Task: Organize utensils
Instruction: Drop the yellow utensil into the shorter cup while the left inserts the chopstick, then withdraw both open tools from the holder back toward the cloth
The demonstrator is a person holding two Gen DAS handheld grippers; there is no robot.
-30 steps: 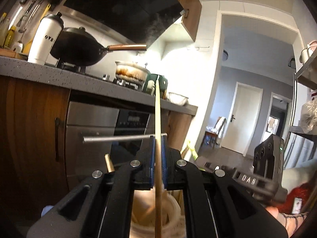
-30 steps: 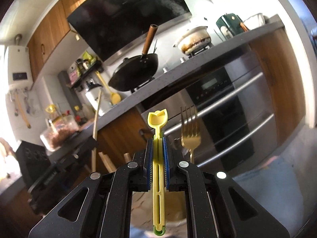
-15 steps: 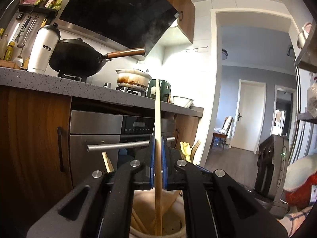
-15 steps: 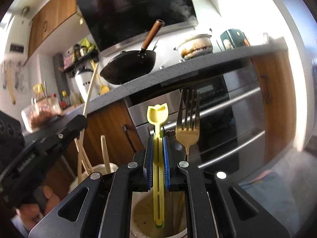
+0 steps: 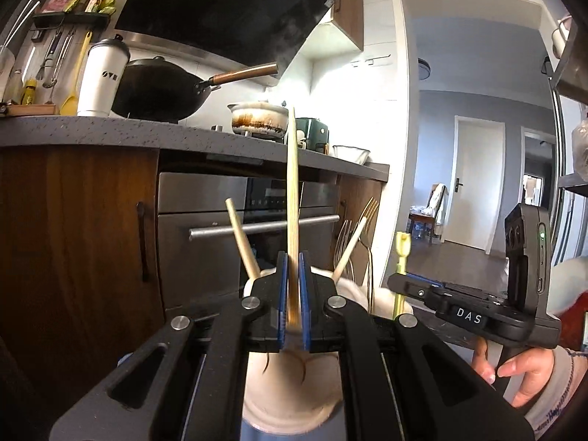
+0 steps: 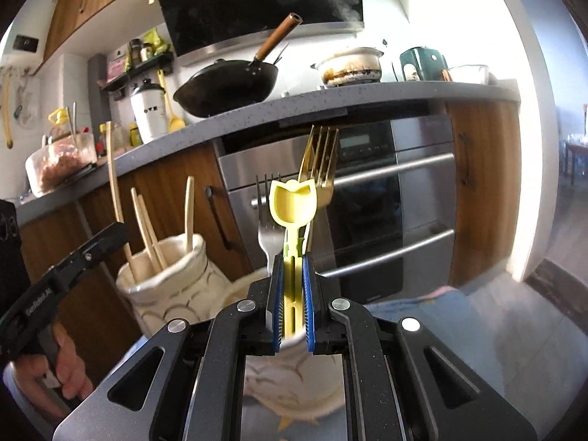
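My left gripper (image 5: 292, 305) is shut on a long wooden chopstick (image 5: 293, 198) that stands upright over a cream ceramic holder (image 5: 290, 393), which holds other wooden sticks (image 5: 240, 237). My right gripper (image 6: 293, 301) is shut on a yellow tulip-tipped utensil (image 6: 293, 205), held upright over a second cream holder (image 6: 294, 386) with a gold fork (image 6: 319, 169) and a silver fork (image 6: 267, 220). The left gripper (image 6: 73, 261) and its holder (image 6: 172, 283) show at left in the right wrist view. The right gripper (image 5: 459, 312) shows at right in the left wrist view.
A kitchen counter (image 5: 110, 130) runs behind, with a black wok (image 5: 161, 88), a white tumbler (image 5: 104, 77) and a pot (image 5: 259, 117). A steel oven (image 6: 367, 198) and wooden cabinets (image 5: 73, 239) stand below it. A doorway (image 5: 474, 183) opens at right.
Both grippers have lowered with their utensils toward the cream holders. The holders and the forks now show more fully below and beside the fingers.
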